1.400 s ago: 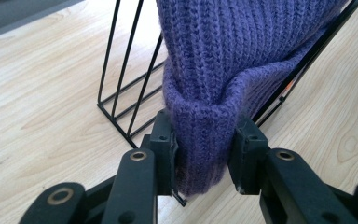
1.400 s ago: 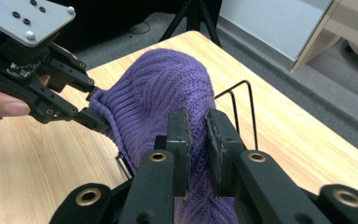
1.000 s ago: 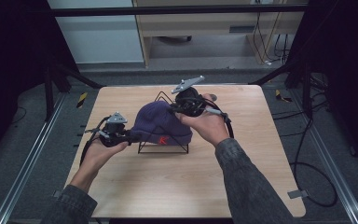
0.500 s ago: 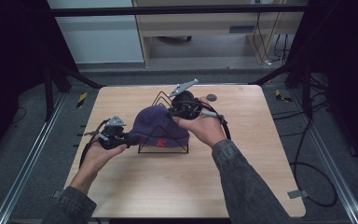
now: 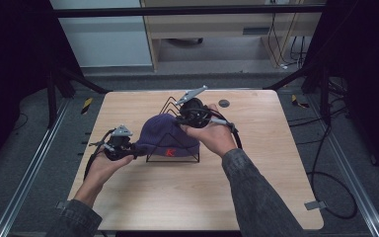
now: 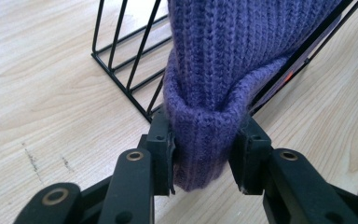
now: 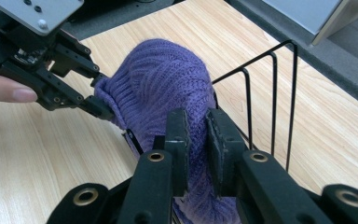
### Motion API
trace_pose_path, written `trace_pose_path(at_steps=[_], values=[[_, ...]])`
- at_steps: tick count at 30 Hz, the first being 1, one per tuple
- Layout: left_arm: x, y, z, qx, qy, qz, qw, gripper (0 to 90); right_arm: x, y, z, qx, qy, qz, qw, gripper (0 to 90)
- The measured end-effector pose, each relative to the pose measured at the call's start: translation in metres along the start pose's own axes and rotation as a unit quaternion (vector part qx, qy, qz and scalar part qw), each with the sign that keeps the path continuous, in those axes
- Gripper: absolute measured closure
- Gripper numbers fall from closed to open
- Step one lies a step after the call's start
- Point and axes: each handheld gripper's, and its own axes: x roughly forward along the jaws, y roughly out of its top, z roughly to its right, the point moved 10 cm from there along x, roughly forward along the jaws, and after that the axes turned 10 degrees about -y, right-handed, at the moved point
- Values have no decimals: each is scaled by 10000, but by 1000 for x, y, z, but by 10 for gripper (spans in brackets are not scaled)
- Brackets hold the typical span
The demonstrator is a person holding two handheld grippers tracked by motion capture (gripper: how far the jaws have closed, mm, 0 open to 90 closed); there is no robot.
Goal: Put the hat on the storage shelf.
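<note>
We see a purple ribbed knit hat point(image 5: 165, 138) with a red mark, a black wire rack point(image 5: 170, 106) and a pale wood-grain worktop point(image 5: 256, 173).

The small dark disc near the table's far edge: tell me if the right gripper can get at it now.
Probably not yet: the right gripper is shut on the purple knit beanie over the black wire rack. The table around the disc looks free.

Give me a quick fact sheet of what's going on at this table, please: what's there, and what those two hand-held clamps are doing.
Surface: wooden table
Main item: purple knit hat, draped over a black wire rack
Hat marking: small red mark on the cuff
Left gripper: shut on the hat's folded cuff
Right gripper: shut on the knit at the hat's other side
Rack: triangular frame, standing on the table
Other item: small dark round object near the far edge, too small to identify
</note>
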Motion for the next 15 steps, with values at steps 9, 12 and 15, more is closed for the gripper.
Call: trace_pose_path(at_steps=[9,12,15], values=[[2,-4,-3,-56,27,-33,10000,630,6,0,-4,-9,36,-36,10000,790],[1,-5,-3,-83,29,-9,10000,628,6,1,-4,4,39,-39,10000,789],[2,-7,-3,-106,19,4,9999,622,6,1,-4,-1,36,-37,10000,785]])
